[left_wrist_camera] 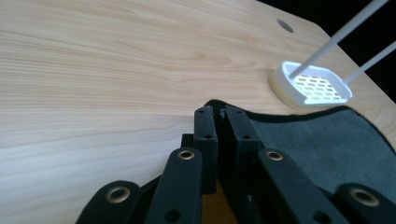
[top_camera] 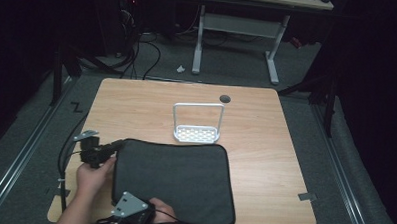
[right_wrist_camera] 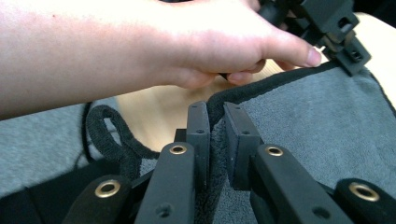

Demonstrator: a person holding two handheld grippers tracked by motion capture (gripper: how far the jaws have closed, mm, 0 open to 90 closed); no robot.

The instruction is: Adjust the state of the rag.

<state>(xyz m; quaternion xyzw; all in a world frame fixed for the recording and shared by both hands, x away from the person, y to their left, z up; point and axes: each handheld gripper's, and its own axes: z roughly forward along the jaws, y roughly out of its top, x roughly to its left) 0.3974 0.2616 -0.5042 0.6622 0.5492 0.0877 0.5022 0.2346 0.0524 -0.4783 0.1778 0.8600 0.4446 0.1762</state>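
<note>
Left tool [left_wrist_camera: 218, 114] clamps far-left corner of grey mat [top_camera: 174, 183]; right tool [right_wrist_camera: 217, 116] clamps near-left corner.

The rack [top_camera: 196, 125] stands mid-table [top_camera: 265, 159], just beyond the far edge of the towel [top_camera: 174, 183], its tall handle the one upright obstacle. The table's right side and far corners lie open for passing.
</note>
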